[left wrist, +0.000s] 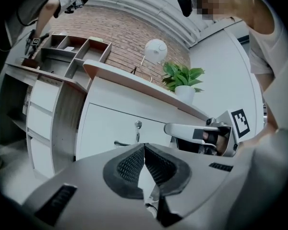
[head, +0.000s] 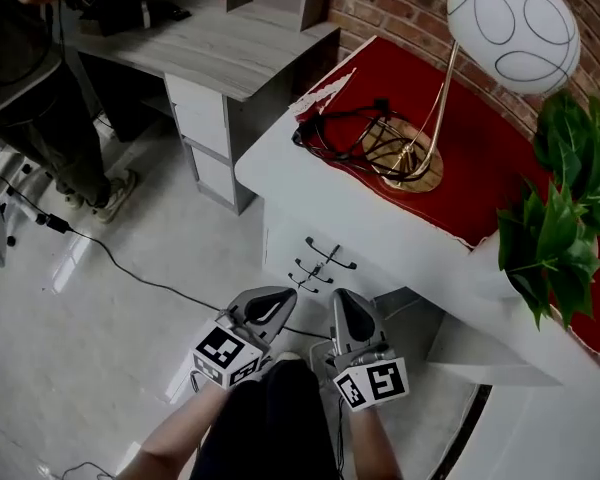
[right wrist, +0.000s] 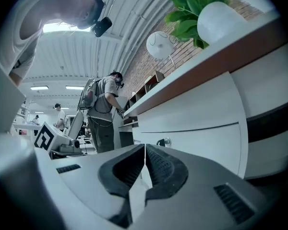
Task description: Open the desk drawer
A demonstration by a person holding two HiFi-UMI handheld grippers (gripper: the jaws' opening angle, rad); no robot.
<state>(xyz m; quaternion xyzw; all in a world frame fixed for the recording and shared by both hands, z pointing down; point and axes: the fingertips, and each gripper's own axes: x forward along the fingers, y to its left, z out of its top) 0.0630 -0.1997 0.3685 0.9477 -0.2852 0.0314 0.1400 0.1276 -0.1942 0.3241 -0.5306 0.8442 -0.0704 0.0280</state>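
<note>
The white desk (head: 280, 173) has a drawer front with black handles (head: 326, 254) just ahead of both grippers. My left gripper (head: 283, 300) is shut and empty, low in front of the drawers. Beside it my right gripper (head: 342, 300) is shut and empty too. In the left gripper view the shut jaws (left wrist: 144, 148) point at the drawer front (left wrist: 110, 123), with its handle (left wrist: 121, 143) and lock (left wrist: 138, 124); the right gripper (left wrist: 169, 127) shows alongside. In the right gripper view the shut jaws (right wrist: 145, 148) face a drawer front (right wrist: 201, 140) and its lock (right wrist: 165, 141).
On the desk's red mat (head: 480, 158) stand a globe lamp (head: 512, 26), tangled black cables (head: 352, 133) and a potted plant (head: 560, 223). A grey wooden desk (head: 220, 48) stands at the back left, with a person (head: 40, 108) next to it. A cable (head: 115, 260) runs over the floor.
</note>
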